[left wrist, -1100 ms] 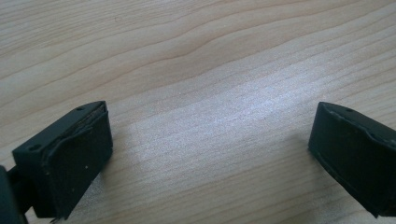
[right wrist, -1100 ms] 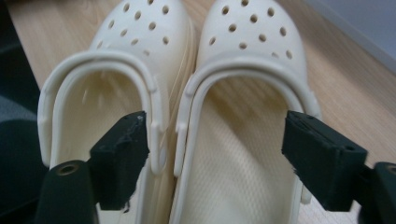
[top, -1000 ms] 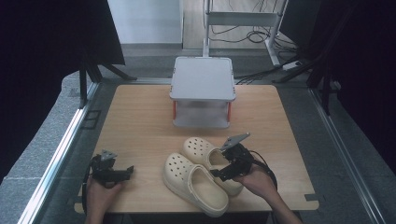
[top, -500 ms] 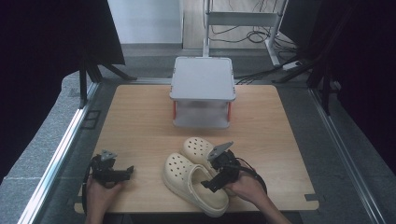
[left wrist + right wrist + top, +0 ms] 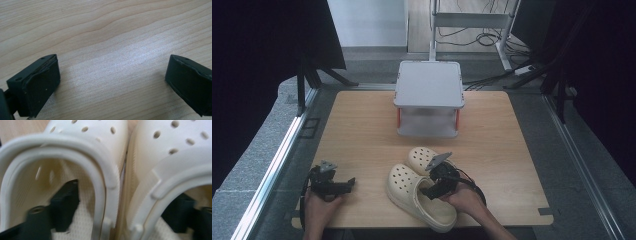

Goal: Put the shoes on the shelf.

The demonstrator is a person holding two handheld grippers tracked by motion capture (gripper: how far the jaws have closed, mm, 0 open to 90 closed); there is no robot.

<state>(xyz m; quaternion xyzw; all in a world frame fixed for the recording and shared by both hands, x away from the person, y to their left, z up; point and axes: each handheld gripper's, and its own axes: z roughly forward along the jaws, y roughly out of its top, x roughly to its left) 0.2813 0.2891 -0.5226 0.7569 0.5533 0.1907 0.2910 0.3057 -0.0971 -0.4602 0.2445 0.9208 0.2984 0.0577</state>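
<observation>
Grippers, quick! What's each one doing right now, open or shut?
Left gripper: open, nothing between its jaws, over bare wooden table.
Right gripper: open, one jaw inside each cream clog, not yet squeezing them together.

Overhead forward-down; claw cameras close-up.

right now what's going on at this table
A person works a hand-held gripper in each hand. The right hand-held gripper has one jaw inside each of two cream clogs lying side by side, straddling their adjoining walls. The left hand-held gripper rests open on the wooden table. A grey rack stands farther back.
</observation>
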